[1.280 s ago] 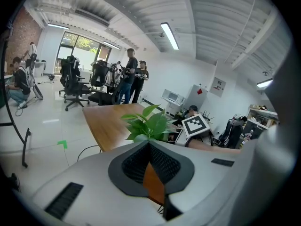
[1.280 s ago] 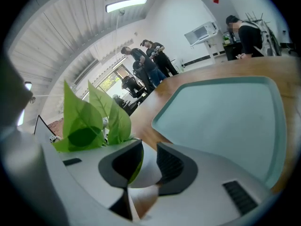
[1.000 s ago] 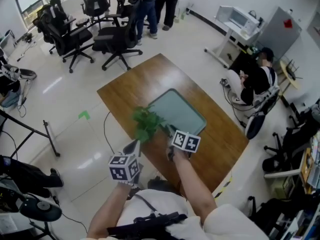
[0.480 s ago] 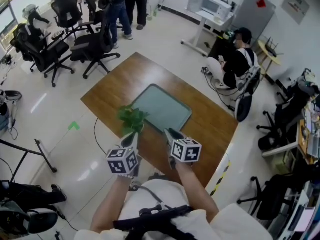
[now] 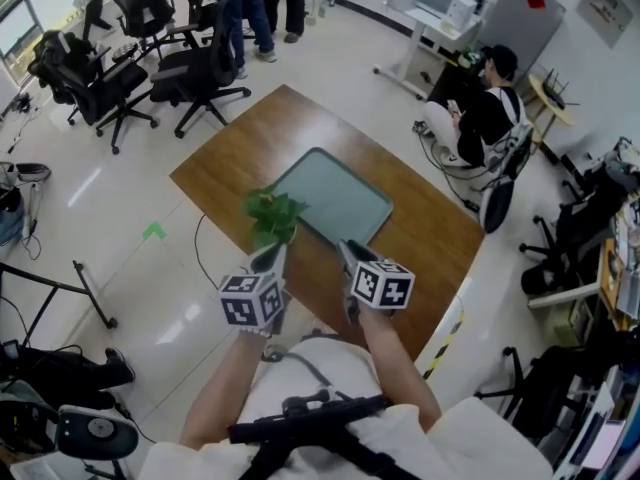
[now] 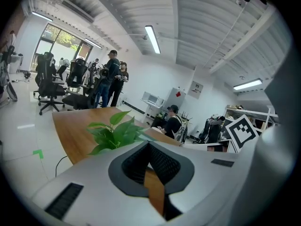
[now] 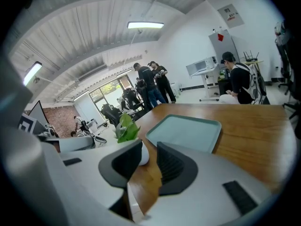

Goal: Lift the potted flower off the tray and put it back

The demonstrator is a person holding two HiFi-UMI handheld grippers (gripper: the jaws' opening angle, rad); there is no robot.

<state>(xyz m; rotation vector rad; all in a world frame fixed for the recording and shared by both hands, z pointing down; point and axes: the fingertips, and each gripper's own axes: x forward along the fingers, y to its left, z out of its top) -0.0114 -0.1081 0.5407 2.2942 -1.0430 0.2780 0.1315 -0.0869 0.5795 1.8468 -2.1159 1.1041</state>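
potted flower point(image 5: 271, 214) stands on table point(image 5: 425, 243) beside tray point(image 5: 332, 194).

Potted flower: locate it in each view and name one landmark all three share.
Head view: potted flower at centre, by the tray's left corner.
Left gripper view: leaves left of centre.
Right gripper view: left of centre, beside the tray.
Shared landmark: the wooden table.

Left claw point(image 5: 268, 257) and right claw point(image 5: 346, 251) retreated from flower point(image 5: 272, 213).
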